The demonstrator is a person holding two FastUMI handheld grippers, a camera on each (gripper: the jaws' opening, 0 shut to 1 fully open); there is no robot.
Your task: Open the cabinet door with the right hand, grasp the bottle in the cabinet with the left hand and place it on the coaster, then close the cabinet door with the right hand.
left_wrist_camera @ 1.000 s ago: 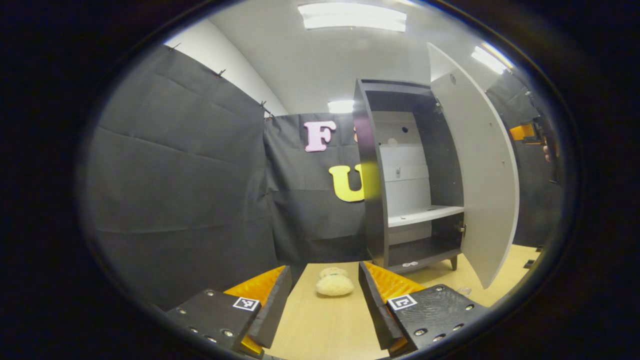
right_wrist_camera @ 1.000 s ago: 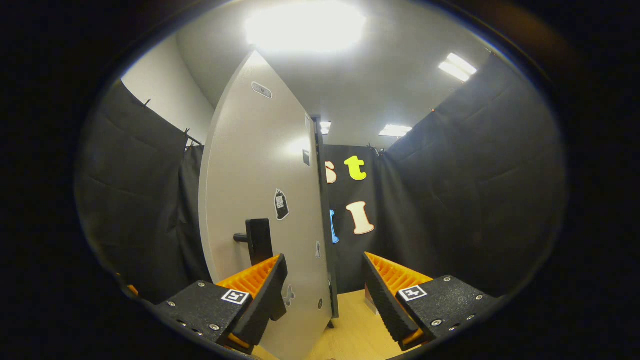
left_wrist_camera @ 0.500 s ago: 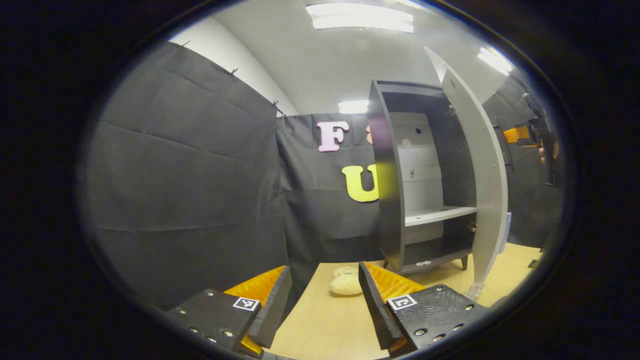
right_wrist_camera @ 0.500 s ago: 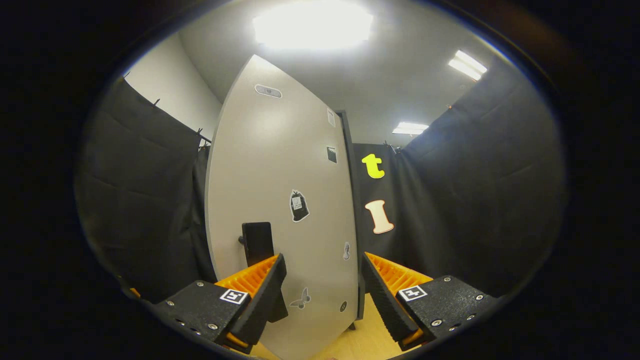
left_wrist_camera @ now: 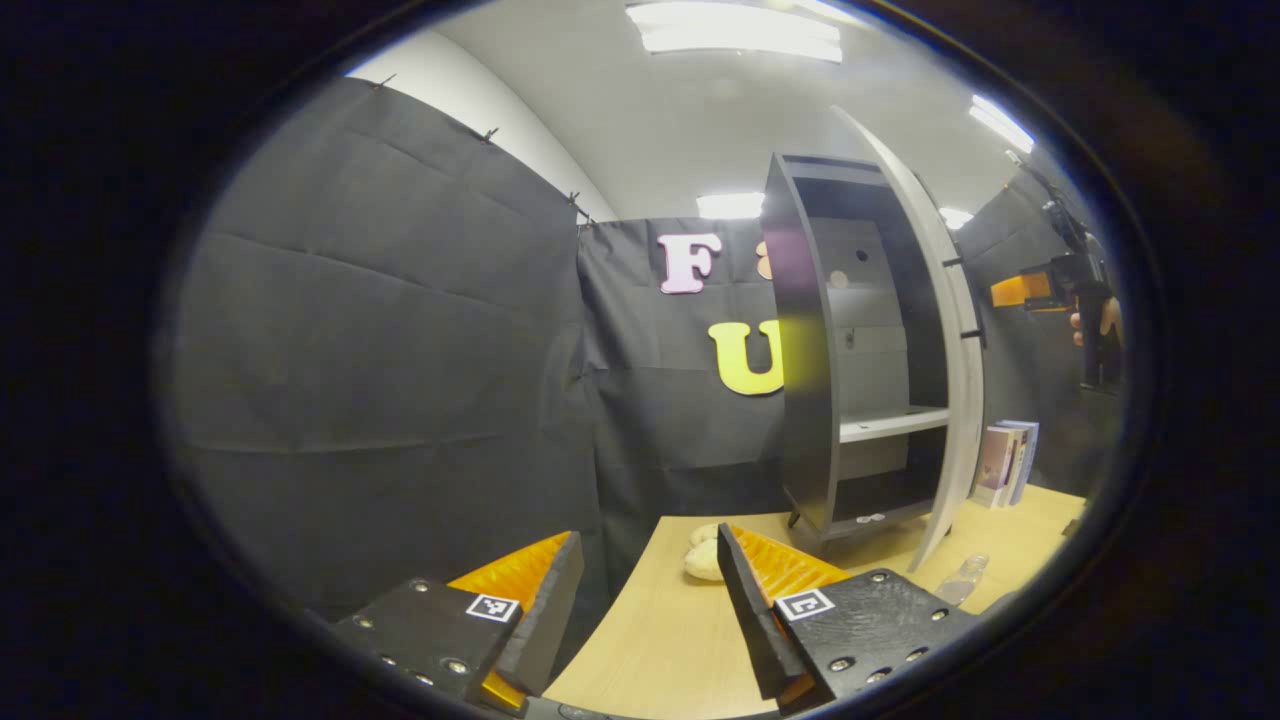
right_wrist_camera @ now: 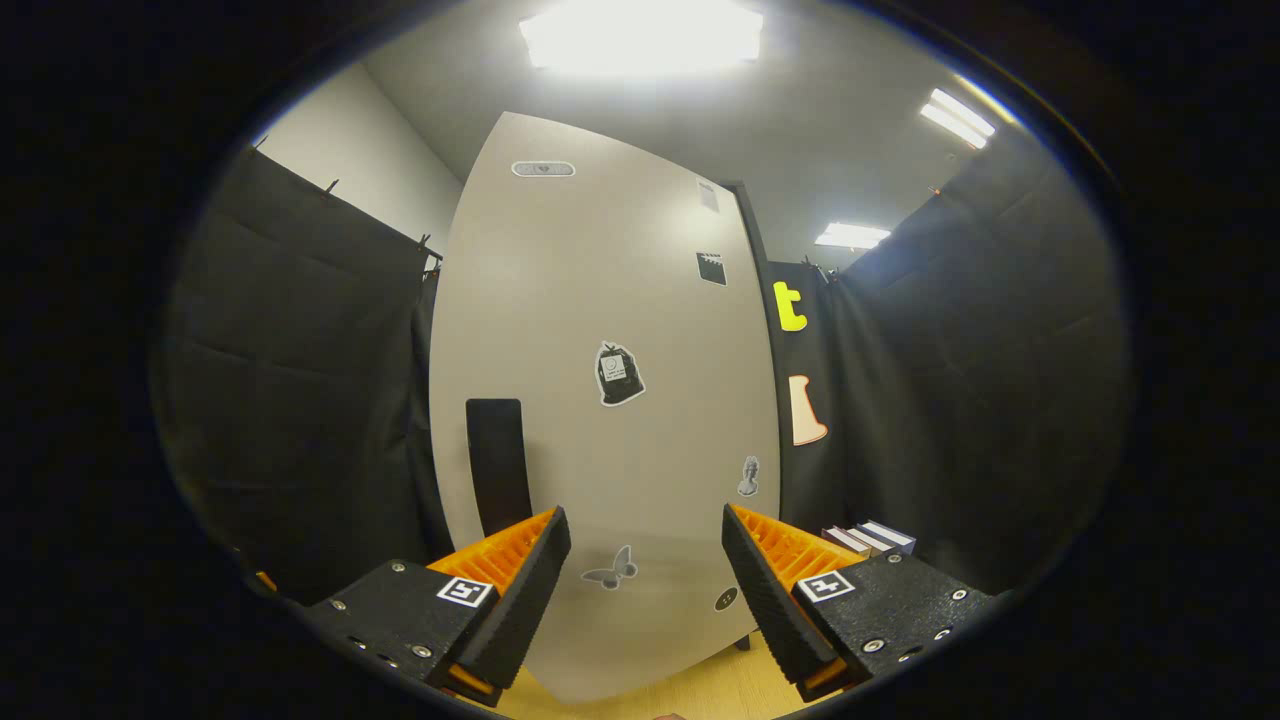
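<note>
In the left gripper view the dark cabinet (left_wrist_camera: 805, 340) stands on the wooden table with its pale door (left_wrist_camera: 958, 400) swung out, almost edge-on. Its white shelf (left_wrist_camera: 890, 425) is bare. A clear bottle (left_wrist_camera: 964, 578) stands on the table in front of the door's lower edge; what lies under it is hidden. My left gripper (left_wrist_camera: 650, 600) hangs open over the table's near edge, holding nothing. In the right gripper view my right gripper (right_wrist_camera: 645, 580) is open, close against the door's (right_wrist_camera: 600, 330) outer face, right of its black handle (right_wrist_camera: 497, 465). That gripper (left_wrist_camera: 1015, 291) also appears beyond the door, in a hand.
A fluffy cream object (left_wrist_camera: 703, 558) lies on the table (left_wrist_camera: 640, 650) in front of the cabinet's left side. Several books (left_wrist_camera: 1005, 460) stand to the cabinet's right, also in the right gripper view (right_wrist_camera: 865, 538). Black cloth walls close in left and behind.
The door has swung toward the cabinet, now facing my right gripper more squarely. The left gripper view has turned left, so the cabinet sits farther right, and the bottle and books have come into sight.
</note>
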